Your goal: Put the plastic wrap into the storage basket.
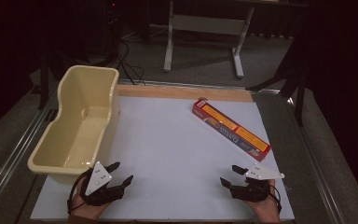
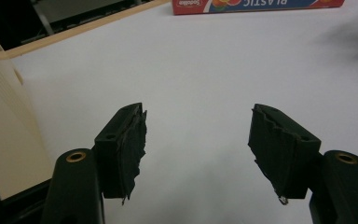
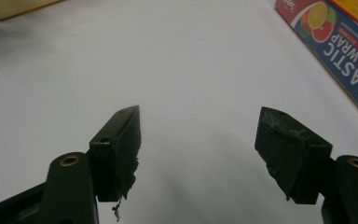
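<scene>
Both grippers wait at the near edge, jaws spread and empty.

Likely next: right gripper (image 1: 233, 177) reaches toward one o'clock, squarely across the plastic wrap box (image 1: 230, 129); left gripper (image 1: 120, 173) waits beside the cream tub (image 1: 60, 135).

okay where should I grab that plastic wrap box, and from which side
Probably across its narrow width near the middle, coming from above with the right gripper. The plastic wrap box lies flat and diagonal on the white table, long and slim, so turn the open jaws square to its length.
</scene>
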Demonstrator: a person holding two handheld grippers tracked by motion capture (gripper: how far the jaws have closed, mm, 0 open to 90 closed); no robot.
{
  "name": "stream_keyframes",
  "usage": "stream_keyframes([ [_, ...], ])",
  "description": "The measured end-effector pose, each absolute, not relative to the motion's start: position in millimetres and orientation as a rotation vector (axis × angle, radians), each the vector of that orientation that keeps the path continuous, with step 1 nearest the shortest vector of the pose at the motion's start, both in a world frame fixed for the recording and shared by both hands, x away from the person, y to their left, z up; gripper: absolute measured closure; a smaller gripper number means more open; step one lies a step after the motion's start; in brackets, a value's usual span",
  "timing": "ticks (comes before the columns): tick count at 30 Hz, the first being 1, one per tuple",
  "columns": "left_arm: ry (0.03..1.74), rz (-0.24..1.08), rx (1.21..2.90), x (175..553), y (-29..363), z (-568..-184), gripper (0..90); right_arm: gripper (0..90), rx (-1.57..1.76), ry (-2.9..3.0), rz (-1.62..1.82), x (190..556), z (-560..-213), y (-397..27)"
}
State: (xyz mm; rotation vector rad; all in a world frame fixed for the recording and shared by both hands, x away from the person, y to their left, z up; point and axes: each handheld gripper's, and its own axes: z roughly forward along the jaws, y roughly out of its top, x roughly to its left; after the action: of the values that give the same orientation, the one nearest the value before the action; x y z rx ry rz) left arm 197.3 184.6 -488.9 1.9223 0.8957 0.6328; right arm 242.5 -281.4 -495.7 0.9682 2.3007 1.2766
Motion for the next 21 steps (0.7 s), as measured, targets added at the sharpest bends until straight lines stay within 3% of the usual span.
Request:
stream_keyframes([
  [21,0.88,0.612,1.887,195.7,186.5,-487.7,35.3,29.8,1.009,2.311,1.226,265.7,-492.0,-282.5],
])
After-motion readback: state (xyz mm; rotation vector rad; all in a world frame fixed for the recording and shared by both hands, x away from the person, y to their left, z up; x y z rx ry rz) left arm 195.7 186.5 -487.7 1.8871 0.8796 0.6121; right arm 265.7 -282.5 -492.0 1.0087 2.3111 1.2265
